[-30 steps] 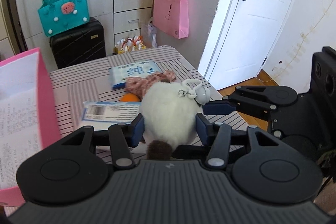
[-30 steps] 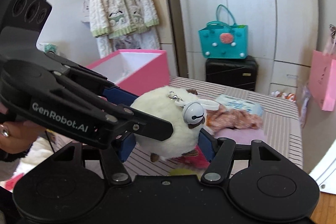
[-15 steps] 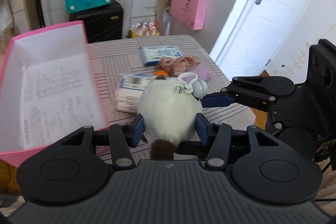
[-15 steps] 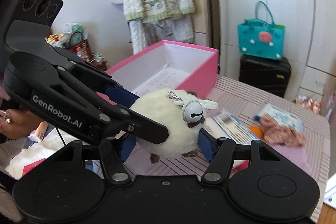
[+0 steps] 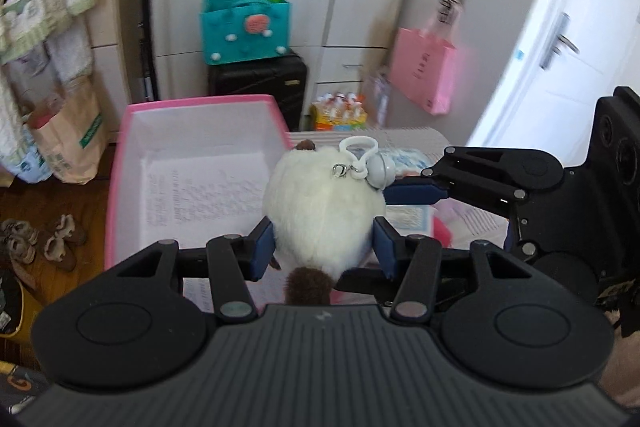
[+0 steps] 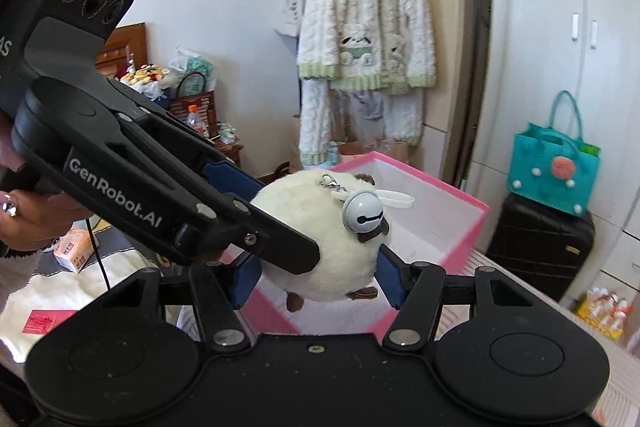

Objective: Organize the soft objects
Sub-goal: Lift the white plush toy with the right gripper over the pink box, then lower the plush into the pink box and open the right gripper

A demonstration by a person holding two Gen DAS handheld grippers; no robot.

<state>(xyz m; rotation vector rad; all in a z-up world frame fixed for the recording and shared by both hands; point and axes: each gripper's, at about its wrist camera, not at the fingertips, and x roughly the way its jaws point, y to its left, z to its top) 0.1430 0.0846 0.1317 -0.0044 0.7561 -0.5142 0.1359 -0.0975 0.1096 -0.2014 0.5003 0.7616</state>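
A round white plush toy [image 5: 320, 203] with brown ears, a brown tail and a white bell keyring is held in the air by both grippers. My left gripper [image 5: 322, 247] is shut on its sides. My right gripper [image 6: 316, 279] is shut on the same plush [image 6: 320, 247] from the other direction. The plush hangs over the near right edge of an open pink box [image 5: 192, 163] with a white inside. The box also shows behind the plush in the right wrist view [image 6: 448, 227].
A striped table [image 5: 400, 139] holds a blue tissue pack [image 5: 408, 159] and papers to the right of the box. A black suitcase [image 5: 256, 83] with a teal bag [image 5: 246, 27] stands behind. A pink bag [image 5: 424, 75] hangs by the door. Shoes [image 5: 40, 239] lie on the floor at left.
Both grippers have carried the plush leftward from over the table's clutter to the pink box, which now lies right under and behind it. Both grips are unchanged.
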